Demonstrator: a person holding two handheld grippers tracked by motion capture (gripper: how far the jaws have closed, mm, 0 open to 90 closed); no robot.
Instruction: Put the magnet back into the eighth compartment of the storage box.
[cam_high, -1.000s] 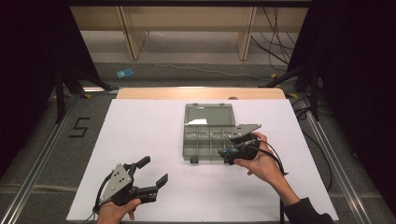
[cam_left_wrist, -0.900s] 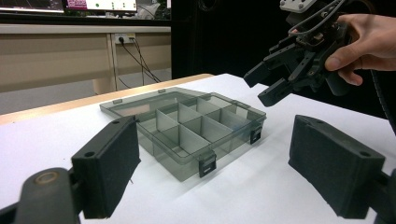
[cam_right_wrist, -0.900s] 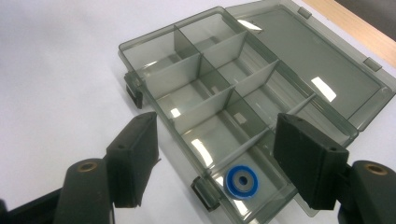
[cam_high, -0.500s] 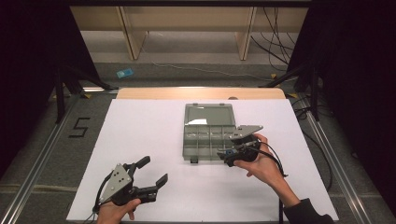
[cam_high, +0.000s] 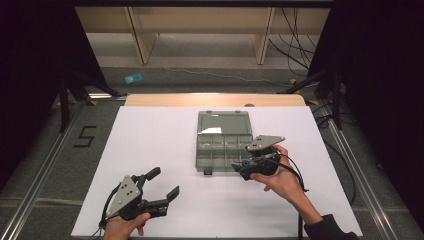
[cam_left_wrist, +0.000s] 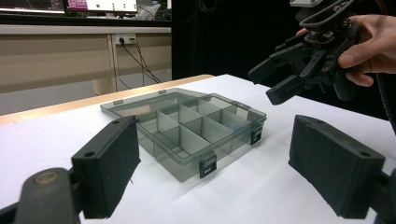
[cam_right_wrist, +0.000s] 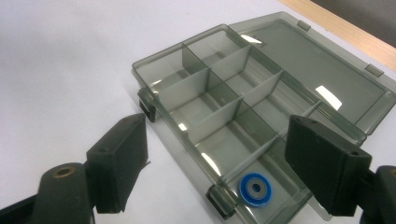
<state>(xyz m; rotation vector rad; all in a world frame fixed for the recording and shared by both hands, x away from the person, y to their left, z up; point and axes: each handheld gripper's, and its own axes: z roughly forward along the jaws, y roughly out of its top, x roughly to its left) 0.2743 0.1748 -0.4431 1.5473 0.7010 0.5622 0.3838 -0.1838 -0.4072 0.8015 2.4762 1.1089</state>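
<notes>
Blue against smoky grey plastic, a small ring-shaped washer (cam_right_wrist: 255, 189) is lying in the near-right corner compartment of the open divided organiser box (cam_high: 222, 142) mid-desk. We are spreading our right gripper (cam_high: 243, 166) apart, empty, so the drop looks done; our left gripper (cam_high: 160, 184) is waiting apart near the desk's front edge.

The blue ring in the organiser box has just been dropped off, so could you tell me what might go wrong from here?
The right gripper, its jaws just opened, hangs low over the blue ring in the near corner compartment; pulling away carelessly could catch the compartment box wall and shift it. The open lid lies flat behind; swinging it shut could slide the unheld box.
</notes>
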